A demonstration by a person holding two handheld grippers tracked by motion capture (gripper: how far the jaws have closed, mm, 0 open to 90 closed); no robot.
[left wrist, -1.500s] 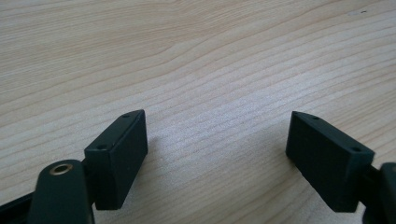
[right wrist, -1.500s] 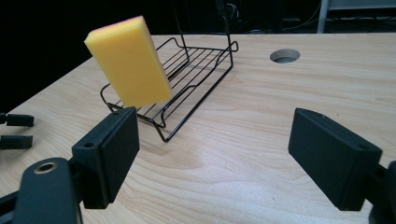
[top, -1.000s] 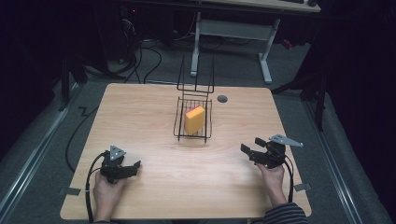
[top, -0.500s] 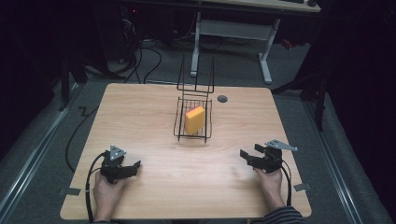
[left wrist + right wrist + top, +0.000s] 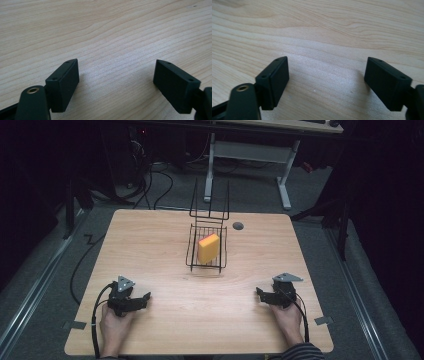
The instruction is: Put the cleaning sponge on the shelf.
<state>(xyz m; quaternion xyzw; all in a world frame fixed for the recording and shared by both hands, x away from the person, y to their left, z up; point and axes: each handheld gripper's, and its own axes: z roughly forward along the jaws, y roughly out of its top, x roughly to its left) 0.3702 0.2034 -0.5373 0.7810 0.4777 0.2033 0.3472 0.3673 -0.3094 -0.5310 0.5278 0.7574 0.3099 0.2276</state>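
My left gripper [image 5: 144,298] rests low over the wooden table [image 5: 200,325] at the near left, held by a hand. In the left gripper view its jaws [image 5: 116,75] stand apart over bare wood: open, with nothing between them. My right gripper [image 5: 260,293] sits at the near right, also close to the tabletop. Its jaws [image 5: 327,73] have just been closing a little, but they still stand apart over bare wood and hold nothing. A yellow-orange sponge [image 5: 208,248] leans inside a black wire basket [image 5: 192,256] at the table's middle, well beyond both grippers.
A dark round grommet hole [image 5: 238,226] lies right of the basket near the far edge. Black cables trail from both grippers toward the near edge. A desk frame [image 5: 247,150] and cables stand on the dark floor behind the table.
The right hand has sunk toward the tabletop and drawn slightly nearer the front edge. The left hand and the basket with the sponge have stayed put.
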